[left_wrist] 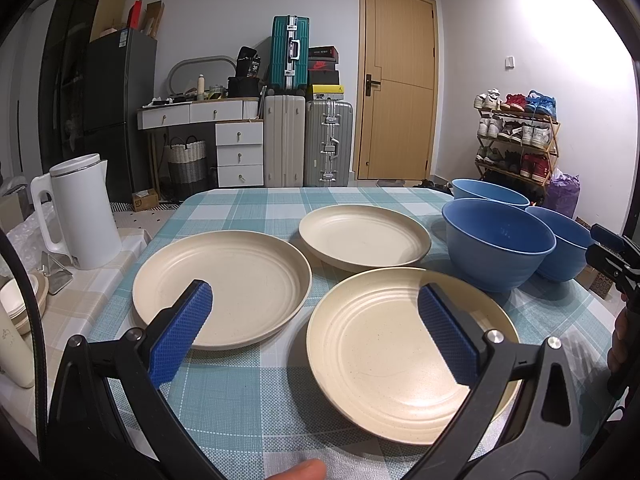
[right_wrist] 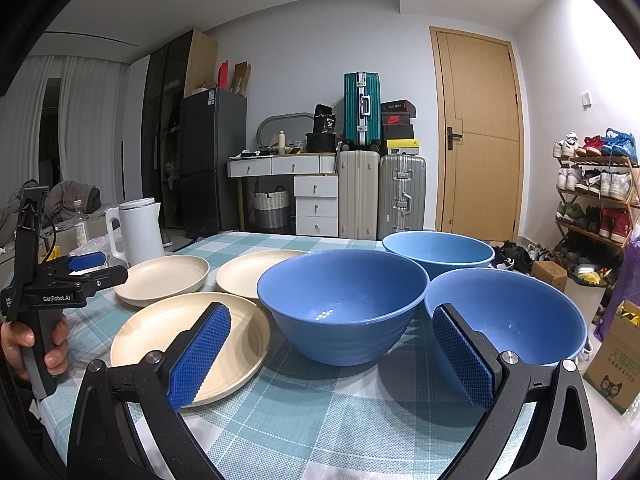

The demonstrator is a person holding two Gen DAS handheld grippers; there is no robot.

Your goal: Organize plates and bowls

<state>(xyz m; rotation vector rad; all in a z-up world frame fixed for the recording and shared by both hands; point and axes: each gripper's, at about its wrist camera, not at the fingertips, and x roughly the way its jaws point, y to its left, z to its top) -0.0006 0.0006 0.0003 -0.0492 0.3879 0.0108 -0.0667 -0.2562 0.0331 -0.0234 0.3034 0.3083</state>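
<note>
From the left wrist camera, the left gripper [left_wrist: 314, 334] hangs above the worktop [left_wrist: 248, 404] with its two blue-padded fingers spread wide and nothing between them. Three cream plates lie flat on the checked cloth, none stacked: the left plate [left_wrist: 240, 276] partly under the left finger, the near plate [left_wrist: 376, 364] partly under the right finger, and the far plate [left_wrist: 362, 236] beyond and between them. The left and near plates sit just beside each other without touching. To the right of the plates stand three blue bowls, all upright: the middle bowl [left_wrist: 498, 242] nearest the plates, the far bowl [left_wrist: 490, 192] behind it, and the right bowl [left_wrist: 564, 248] partly hidden behind the middle one. One white kettle [left_wrist: 78, 212] stands off to the left on a neighbouring surface. The right gripper [left_wrist: 612, 258] shows at the right edge, but its fingers cannot be judged here. From the right wrist camera, the right gripper [right_wrist: 332, 354] is also wide open and empty, held low over the worktop [right_wrist: 320, 420]. Its fingers frame the middle bowl [right_wrist: 342, 304], with the right bowl [right_wrist: 516, 312] behind the right finger and the far bowl [right_wrist: 438, 250] beyond. The near plate [right_wrist: 160, 332] lies behind the left finger, with the left plate [right_wrist: 162, 278] and far plate [right_wrist: 248, 272] further back. The left gripper [right_wrist: 86, 262] appears at the left, held in a hand [right_wrist: 32, 342].
</note>
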